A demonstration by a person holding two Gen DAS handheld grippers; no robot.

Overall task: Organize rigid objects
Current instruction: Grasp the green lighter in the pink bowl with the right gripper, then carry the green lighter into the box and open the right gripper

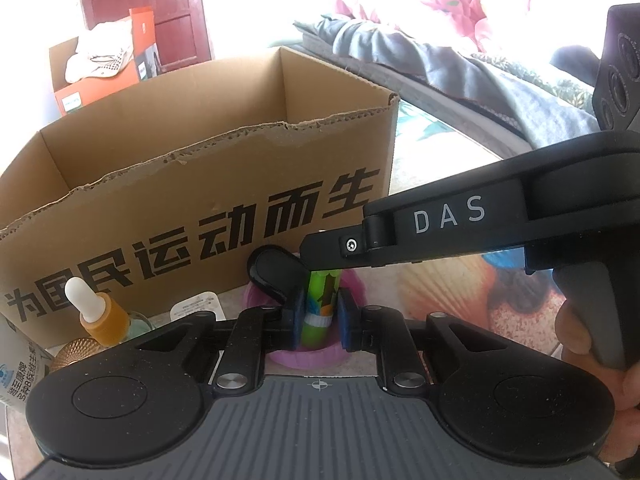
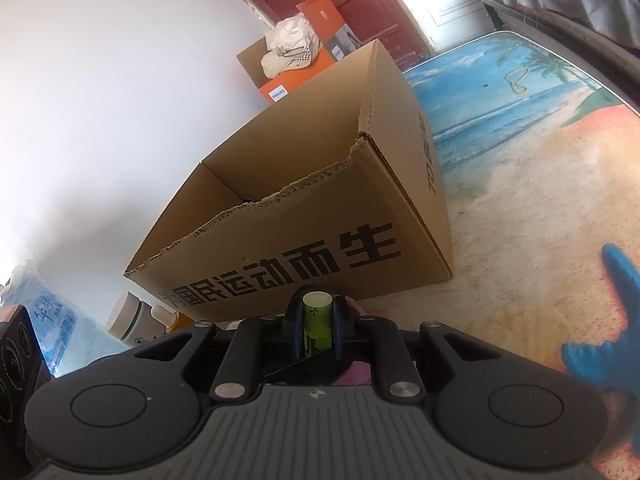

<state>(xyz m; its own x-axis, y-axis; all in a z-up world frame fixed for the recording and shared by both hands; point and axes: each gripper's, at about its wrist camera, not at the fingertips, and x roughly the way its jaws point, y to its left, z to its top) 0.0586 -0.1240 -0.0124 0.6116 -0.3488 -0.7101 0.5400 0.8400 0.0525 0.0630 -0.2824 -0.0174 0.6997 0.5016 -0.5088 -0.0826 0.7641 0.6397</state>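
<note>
Before the box (image 1: pixel 192 184), both your claws clamp one green tube (image 1: pixel 320 300): left claw (image 1: pixel 319 314) near its base, right claw (image 2: pixel 316 324) near its top. You likely share the grip to steady it upright over the purple lid (image 1: pixel 308 356).

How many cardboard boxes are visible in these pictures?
2. The big open box with black letters stands on the table right behind the green tube. A smaller box stands farther back near the red door. Others may be hidden.
</note>
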